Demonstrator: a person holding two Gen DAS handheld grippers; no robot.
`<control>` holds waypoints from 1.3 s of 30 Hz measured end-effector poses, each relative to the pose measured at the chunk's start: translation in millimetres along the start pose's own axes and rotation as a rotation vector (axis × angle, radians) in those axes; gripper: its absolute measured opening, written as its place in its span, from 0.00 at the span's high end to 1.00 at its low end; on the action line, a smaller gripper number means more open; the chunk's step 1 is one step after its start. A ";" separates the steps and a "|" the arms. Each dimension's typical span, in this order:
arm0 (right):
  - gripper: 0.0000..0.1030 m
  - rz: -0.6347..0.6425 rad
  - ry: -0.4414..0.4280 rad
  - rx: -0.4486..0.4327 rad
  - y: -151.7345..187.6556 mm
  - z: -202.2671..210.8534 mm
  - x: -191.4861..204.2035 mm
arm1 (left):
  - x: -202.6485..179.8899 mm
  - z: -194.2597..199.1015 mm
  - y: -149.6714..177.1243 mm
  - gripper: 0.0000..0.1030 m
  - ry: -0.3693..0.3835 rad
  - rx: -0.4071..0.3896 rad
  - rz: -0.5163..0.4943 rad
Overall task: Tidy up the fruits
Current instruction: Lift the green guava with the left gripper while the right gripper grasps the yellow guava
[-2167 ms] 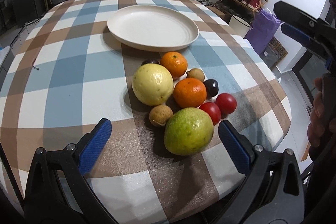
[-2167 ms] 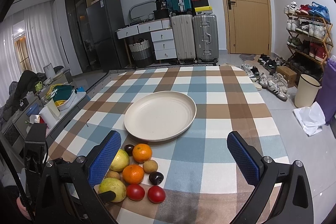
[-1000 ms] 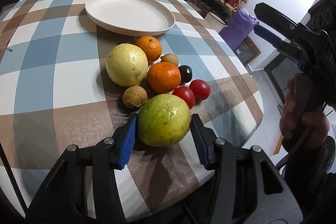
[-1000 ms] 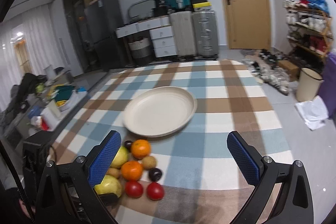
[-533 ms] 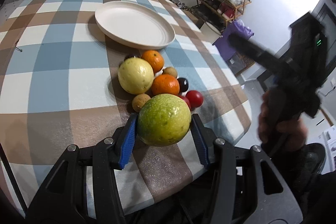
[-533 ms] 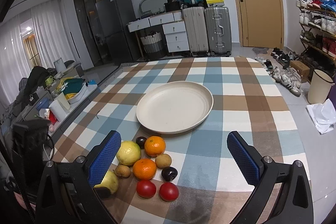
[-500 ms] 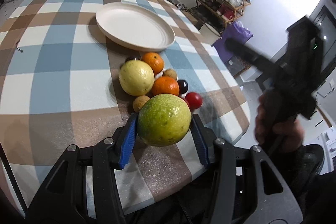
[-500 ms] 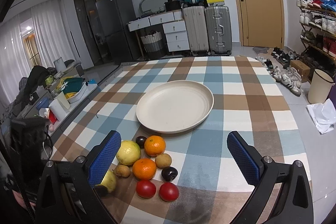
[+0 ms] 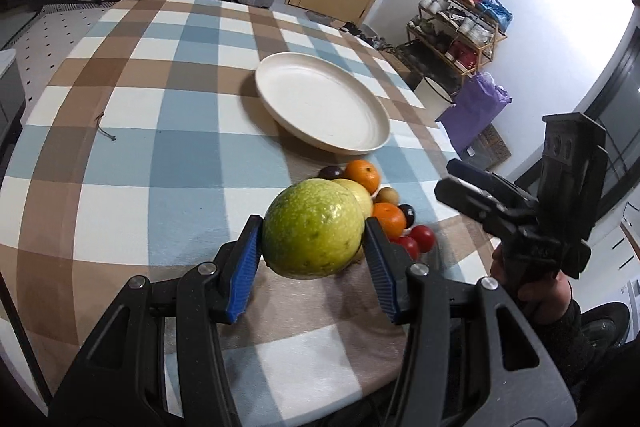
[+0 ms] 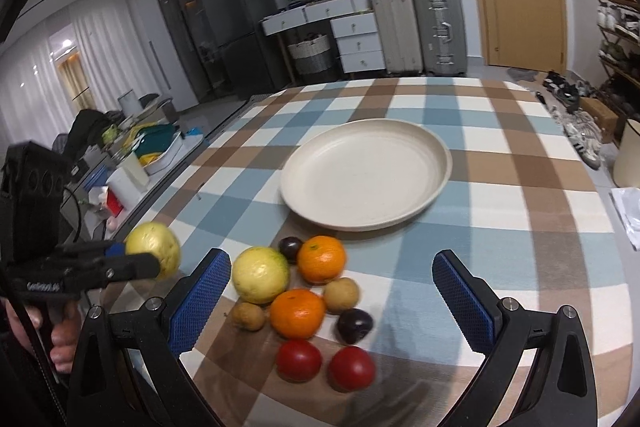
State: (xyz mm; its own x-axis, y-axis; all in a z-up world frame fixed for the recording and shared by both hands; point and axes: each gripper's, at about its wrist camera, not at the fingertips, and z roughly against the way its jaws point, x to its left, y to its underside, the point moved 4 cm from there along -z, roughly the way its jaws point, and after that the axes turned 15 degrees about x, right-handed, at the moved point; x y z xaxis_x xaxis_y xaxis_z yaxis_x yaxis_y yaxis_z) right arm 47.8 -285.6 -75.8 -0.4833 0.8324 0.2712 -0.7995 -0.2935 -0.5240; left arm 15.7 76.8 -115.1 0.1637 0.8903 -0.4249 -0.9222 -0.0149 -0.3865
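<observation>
Two views: left wrist first, then right wrist.

Left wrist, left gripper (image 9: 312, 263): both blue pads pressed on the sides of a big green fruit (image 9: 312, 229), which is held clear above the checked tablecloth (image 9: 140, 155).
Left wrist, pile: the rest of the fruit lies on the cloth just beyond the held one. A yellow fruit (image 9: 362, 193) peeks out behind it, with two oranges (image 9: 362, 175), a dark plum (image 9: 331, 171), a small brown fruit (image 9: 388, 194), another plum (image 9: 407, 213) and two tomatoes (image 9: 424, 238).
Left wrist, plate (image 9: 322, 105): cream, bare, on the cloth just past the pile.
Left wrist, right gripper (image 9: 472, 187): seen side-on at the right edge in a hand (image 9: 532, 291), off the table's corner; from this view its jaw gap is hard to judge.

Right wrist, right gripper (image 10: 332, 295): jaws wide apart with nothing between the pads, hanging over the near side of the pile.
Right wrist, pile: yellow fruit (image 10: 261, 275), two oranges (image 10: 321, 259) (image 10: 297, 313), two brown fruits (image 10: 341, 293) (image 10: 249, 315), two plums (image 10: 290, 247) (image 10: 354, 325) and two tomatoes (image 10: 299, 361) (image 10: 351, 369), packed close together.
Right wrist, plate (image 10: 366, 173): beyond the pile, near the table's middle.
Right wrist, left gripper (image 10: 132, 259): at the left, off to the side of the pile, clamped on the green fruit (image 10: 154, 253).
</observation>
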 end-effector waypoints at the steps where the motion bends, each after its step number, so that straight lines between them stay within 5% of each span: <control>1: 0.00 0.006 -0.004 0.012 0.5 -4.5 3.7 | 3.3 -1.1 -0.9 0.54 0.000 0.001 0.005; 29: 0.01 0.192 0.006 0.140 -6.4 -56.9 74.3 | 53.1 1.0 -14.4 0.54 0.005 -0.046 0.086; 39: 0.22 0.206 0.027 0.180 -4.1 -67.4 76.6 | 58.9 2.8 -12.7 0.54 0.000 -0.051 0.106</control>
State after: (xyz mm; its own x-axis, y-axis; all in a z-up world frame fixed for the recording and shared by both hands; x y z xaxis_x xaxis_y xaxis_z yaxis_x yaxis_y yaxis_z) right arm 38.1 -189.0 -107.4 -0.6343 0.7582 0.1510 -0.7373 -0.5345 -0.4130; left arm 36.1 130.8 -132.9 0.0665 0.8824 -0.4658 -0.9152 -0.1320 -0.3808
